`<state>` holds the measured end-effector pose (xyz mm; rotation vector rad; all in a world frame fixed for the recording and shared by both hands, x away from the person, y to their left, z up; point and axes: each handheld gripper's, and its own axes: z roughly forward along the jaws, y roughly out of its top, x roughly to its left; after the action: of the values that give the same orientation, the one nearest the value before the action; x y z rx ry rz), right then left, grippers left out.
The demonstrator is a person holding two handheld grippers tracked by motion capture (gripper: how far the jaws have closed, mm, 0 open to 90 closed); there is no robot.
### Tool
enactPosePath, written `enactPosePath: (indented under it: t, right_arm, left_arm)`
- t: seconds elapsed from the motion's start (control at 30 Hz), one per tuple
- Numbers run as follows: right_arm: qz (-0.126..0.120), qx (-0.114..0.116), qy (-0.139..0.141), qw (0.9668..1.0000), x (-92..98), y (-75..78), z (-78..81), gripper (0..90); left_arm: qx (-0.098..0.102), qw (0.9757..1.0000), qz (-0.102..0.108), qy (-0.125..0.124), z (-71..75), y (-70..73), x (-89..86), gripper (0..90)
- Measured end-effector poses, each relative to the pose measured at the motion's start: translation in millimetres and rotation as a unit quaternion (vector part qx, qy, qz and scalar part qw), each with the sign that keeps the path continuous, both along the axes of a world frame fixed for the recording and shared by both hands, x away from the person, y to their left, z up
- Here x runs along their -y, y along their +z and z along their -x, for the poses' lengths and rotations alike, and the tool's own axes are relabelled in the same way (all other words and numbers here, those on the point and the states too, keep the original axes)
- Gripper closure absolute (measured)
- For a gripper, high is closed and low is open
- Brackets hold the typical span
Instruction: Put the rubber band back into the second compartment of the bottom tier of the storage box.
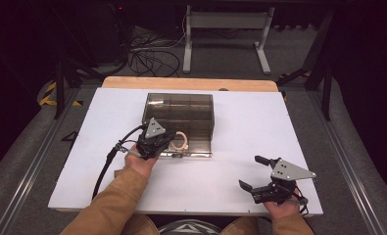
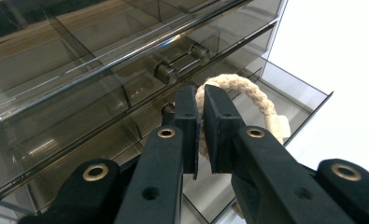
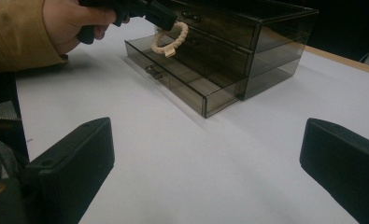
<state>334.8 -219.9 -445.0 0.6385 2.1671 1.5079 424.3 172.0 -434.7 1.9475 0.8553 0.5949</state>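
Note:
A smoked see-through drawer box (image 1: 179,110) stands mid-table with its bottom drawer (image 1: 193,149) pulled out toward me. My left gripper (image 1: 173,140) is shut on a cream braided rope ring (image 1: 182,142) and holds it over the open drawer. In the left gripper view the jaws pinch the rope ring (image 2: 250,93) just below a drawer handle (image 2: 182,63). My right gripper (image 1: 250,172) rests near the table's front right, open with nothing between its jaws. The right gripper view looks past that gripper (image 3: 205,154) to the box (image 3: 247,37), the ring (image 3: 170,39) and the open drawer (image 3: 182,81).
The white table top (image 1: 250,127) has free room right of the box and in front of it. A wooden edge (image 1: 191,83) runs along the table's far side. Cables and a desk frame (image 1: 225,29) lie on the floor beyond.

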Motion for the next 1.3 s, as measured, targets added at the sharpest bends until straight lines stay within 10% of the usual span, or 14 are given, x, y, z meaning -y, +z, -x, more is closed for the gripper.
enactPosePath:
  t: [1.3]
  right_arm:
    - [0.003,0.0,0.007,1.0,-1.1,0.2,-0.1,3.6]
  left_arm:
    - [-0.025,0.9981,-0.055,0.003,-5.3,-17.2,7.4,83.4]
